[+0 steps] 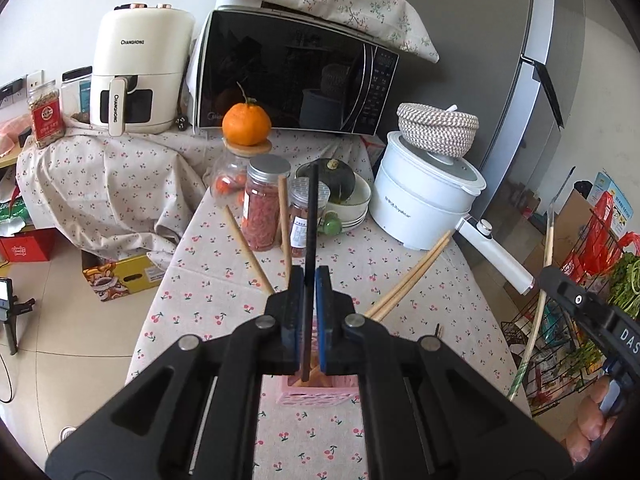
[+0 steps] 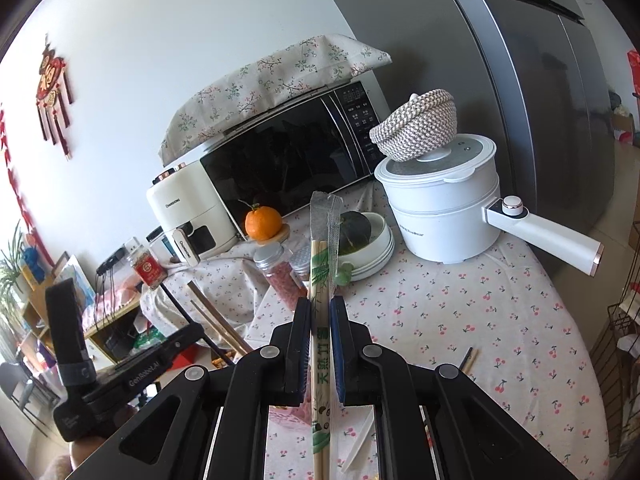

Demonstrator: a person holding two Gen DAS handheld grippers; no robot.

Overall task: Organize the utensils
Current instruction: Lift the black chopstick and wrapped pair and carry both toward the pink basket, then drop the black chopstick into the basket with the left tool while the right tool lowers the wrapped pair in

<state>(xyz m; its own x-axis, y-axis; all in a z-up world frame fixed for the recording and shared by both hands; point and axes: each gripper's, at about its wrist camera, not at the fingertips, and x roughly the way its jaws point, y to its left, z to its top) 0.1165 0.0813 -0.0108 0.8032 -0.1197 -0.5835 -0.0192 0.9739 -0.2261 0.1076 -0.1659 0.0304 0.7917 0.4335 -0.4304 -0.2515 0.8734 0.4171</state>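
Left-wrist view: left tool (image 1: 308,280) is clenched on a black chopstick (image 1: 311,216), its lower end over a pink holder (image 1: 316,394) on the cherry-print surface (image 1: 420,320), wooden chopsticks (image 1: 408,280) leaning out. Right-wrist view: right tool (image 2: 320,310) is clamped on wrapped bamboo chopsticks (image 2: 320,280), held upright above the surface.

Item count, as visible:
- Black chopstick (image 1: 311,216): one.
- Wrapped chopstick pair (image 2: 320,312): one.
- Pink utensil holder (image 1: 316,394): one.
- Bare wooden chopsticks standing in the holder: four.
- Metal-lidded jars (image 1: 265,204): two.
- Orange (image 1: 246,123): one.
- Microwave (image 1: 288,76): one.
- Electric pot (image 1: 424,200): one.
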